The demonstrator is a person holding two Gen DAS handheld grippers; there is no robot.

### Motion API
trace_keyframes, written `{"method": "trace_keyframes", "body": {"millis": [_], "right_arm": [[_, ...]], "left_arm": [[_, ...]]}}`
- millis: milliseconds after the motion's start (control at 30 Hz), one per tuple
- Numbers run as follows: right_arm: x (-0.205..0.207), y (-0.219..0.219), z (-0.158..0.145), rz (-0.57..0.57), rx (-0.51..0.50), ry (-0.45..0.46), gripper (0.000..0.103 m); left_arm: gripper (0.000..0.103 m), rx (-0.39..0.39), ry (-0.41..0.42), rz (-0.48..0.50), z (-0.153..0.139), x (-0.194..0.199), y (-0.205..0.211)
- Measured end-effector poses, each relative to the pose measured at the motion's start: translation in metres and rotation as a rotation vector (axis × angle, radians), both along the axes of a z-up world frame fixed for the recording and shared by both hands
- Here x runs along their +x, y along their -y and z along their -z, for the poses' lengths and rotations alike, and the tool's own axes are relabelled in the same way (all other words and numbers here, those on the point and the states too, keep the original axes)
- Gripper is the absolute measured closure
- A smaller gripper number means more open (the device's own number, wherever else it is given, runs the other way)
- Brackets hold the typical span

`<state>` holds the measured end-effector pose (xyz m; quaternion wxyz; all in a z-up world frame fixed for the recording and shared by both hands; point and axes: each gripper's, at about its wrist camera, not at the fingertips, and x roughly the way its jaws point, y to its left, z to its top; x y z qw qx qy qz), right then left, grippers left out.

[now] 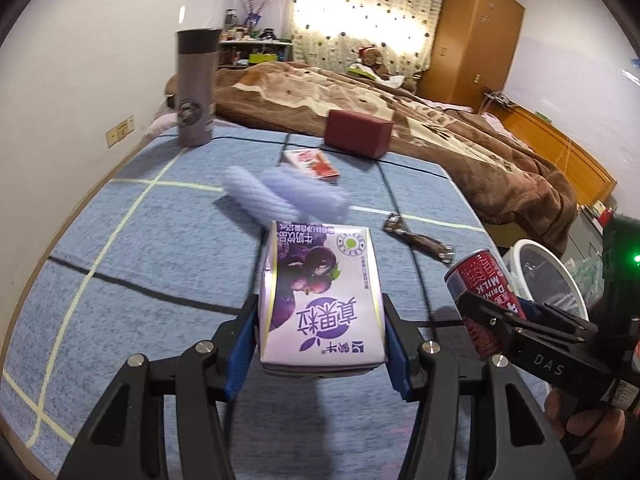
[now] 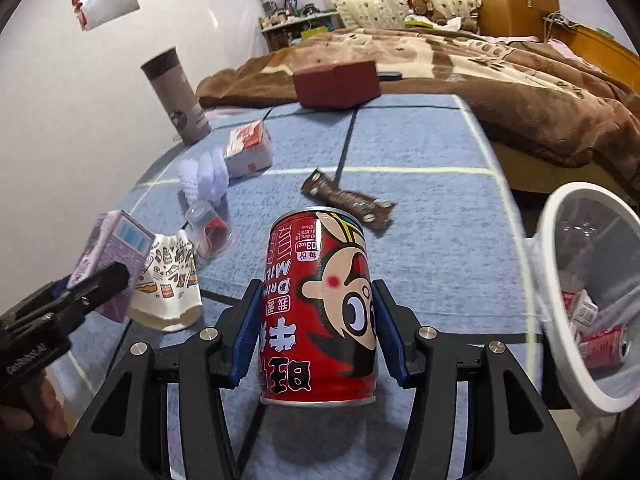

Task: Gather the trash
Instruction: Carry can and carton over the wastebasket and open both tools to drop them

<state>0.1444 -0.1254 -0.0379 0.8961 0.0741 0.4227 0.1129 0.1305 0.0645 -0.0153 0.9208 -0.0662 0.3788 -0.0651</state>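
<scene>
My left gripper (image 1: 320,332) is shut on a purple milk carton (image 1: 320,296) and holds it above the blue tablecloth (image 1: 140,264). It also shows in the right wrist view (image 2: 112,256). My right gripper (image 2: 316,320) is shut on a red milk drink can (image 2: 320,312), which also shows in the left wrist view (image 1: 480,280). A white trash bin (image 2: 560,280) with cartons and a can inside stands off the table's right edge. On the table lie a brown snack wrapper (image 2: 348,198), a crushed paper cup (image 2: 168,280), a small plastic cup (image 2: 208,228) and a white-red carton (image 2: 248,148).
A grey thermos (image 2: 176,96) stands at the far left and a dark red box (image 2: 336,82) at the far edge. A white knitted item (image 2: 204,176) lies near the carton. A bed with a brown blanket (image 2: 500,72) lies beyond the table.
</scene>
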Motion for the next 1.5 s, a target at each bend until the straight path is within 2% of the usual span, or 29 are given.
{"method": "trace_keyframes", "body": {"millis": [533, 833, 1100, 1500], "right_arm": [[-0.029, 0.087, -0.022, 0.202, 0.009, 0.063, 0.049], [-0.044, 0.134, -0.026, 0.312, -0.02, 0.077, 0.049], [-0.045, 0.172, -0.021, 0.407, -0.044, 0.063, 0.049], [-0.044, 0.214, -0.002, 0.5, -0.08, -0.009, 0.049]], "left_arm": [[0.045, 0.012, 0.042, 0.219, -0.019, 0.006, 0.106], [0.045, 0.0, 0.049, 0.352, -0.027, 0.014, 0.175], [0.045, -0.012, 0.019, 0.467, -0.02, 0.02, 0.232], [0.045, 0.01, -0.024, 0.536, -0.004, 0.026, 0.283]]}}
